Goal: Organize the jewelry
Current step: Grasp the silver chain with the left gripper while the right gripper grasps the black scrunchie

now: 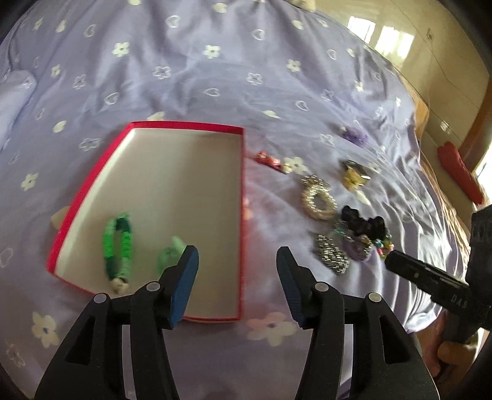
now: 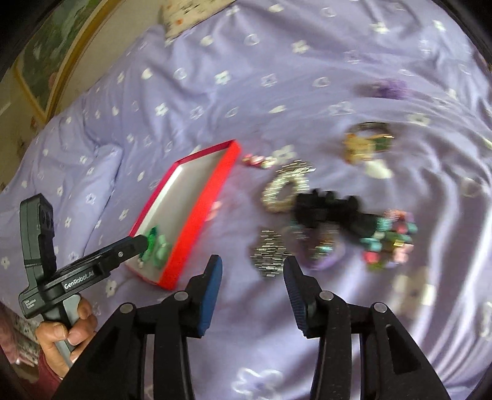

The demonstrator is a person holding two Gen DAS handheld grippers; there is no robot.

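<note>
A red box (image 1: 240, 215) with a pale inside lies on the lilac bed; it also shows in the right wrist view (image 2: 203, 212). Inside lie a green beaded bracelet (image 1: 118, 246) and a pale green piece (image 1: 169, 255). My left gripper (image 1: 236, 270) is open and empty over the box's near right edge. Right of the box lie a silver ring bracelet (image 1: 316, 200), a flat silver band (image 2: 269, 255), a black hair piece (image 2: 332, 212) and colourful beads (image 2: 390, 243). My right gripper (image 2: 252, 277) is open and empty, just before the silver band.
A small red piece (image 1: 267, 160), a gold and green piece (image 2: 366, 141) and a purple scrunchie (image 2: 390, 87) lie farther back on the bed. A red object (image 1: 458, 172) lies at the bed's right edge. A pillow (image 2: 184, 15) lies at the far end.
</note>
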